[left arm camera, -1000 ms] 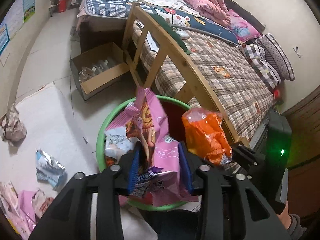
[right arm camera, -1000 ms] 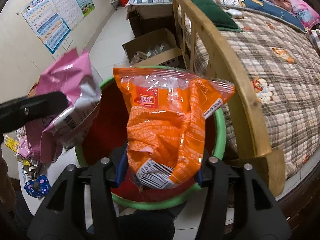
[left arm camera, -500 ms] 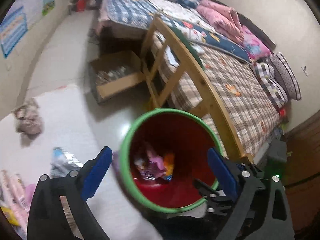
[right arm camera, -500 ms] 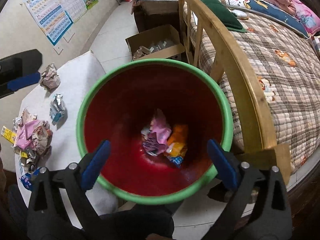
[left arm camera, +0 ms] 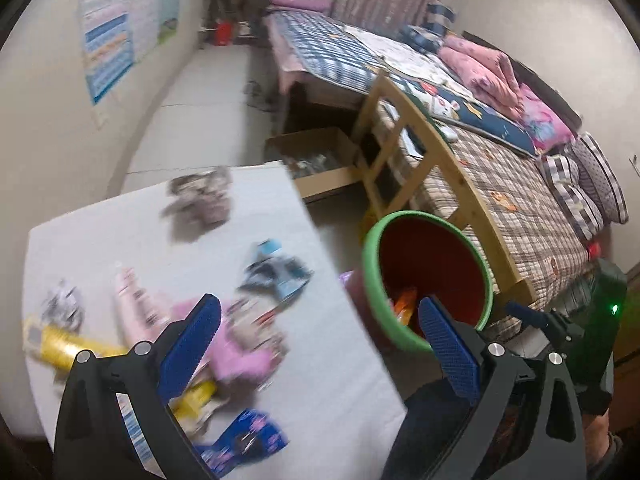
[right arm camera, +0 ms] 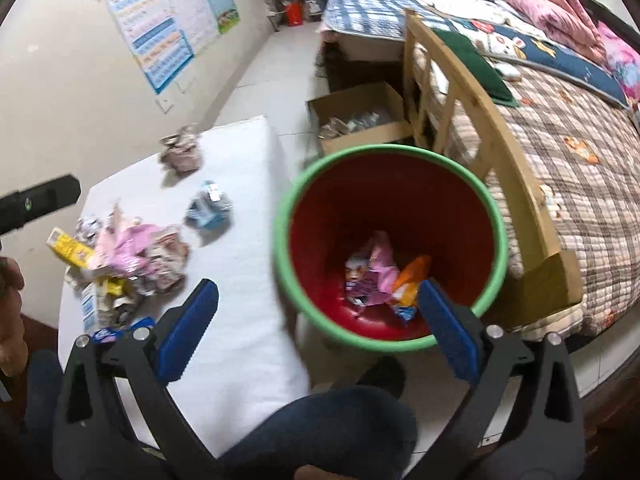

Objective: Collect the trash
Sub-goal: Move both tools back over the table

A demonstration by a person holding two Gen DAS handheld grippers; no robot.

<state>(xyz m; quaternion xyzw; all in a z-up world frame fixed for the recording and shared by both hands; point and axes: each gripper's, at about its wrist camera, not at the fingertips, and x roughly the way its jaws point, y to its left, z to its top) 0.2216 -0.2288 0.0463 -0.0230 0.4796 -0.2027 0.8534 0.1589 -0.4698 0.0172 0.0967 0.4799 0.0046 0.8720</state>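
Note:
A red bin with a green rim [right arm camera: 280, 216] stands on the floor beside a white table [right arm camera: 240, 336]; it also shows in the left wrist view [left arm camera: 370, 260]. A pink wrapper [right arm camera: 374, 270] and an orange bag [right arm camera: 412, 280] lie at its bottom. My left gripper [left arm camera: 320, 340] is open and empty above the table's right edge, over a pile of wrappers [left arm camera: 236, 344]. My right gripper [right arm camera: 318, 320] is open and empty between table and bin. A blue-grey wrapper [right arm camera: 208, 210] and a crumpled brown wrapper [right arm camera: 182, 152] lie apart on the table.
A wooden bed frame [right arm camera: 472, 92] with a plaid quilt runs right behind the bin. An open cardboard box [right arm camera: 360, 116] sits on the floor by the bed's foot. My legs [right arm camera: 332, 428] are at the bottom. Posters [right arm camera: 168, 28] hang on the left wall.
Both grippers opened and dropped the pink wrapper and the orange bag into the bin. Both have since swung left toward the table; the left one now looks over the wrapper pile.

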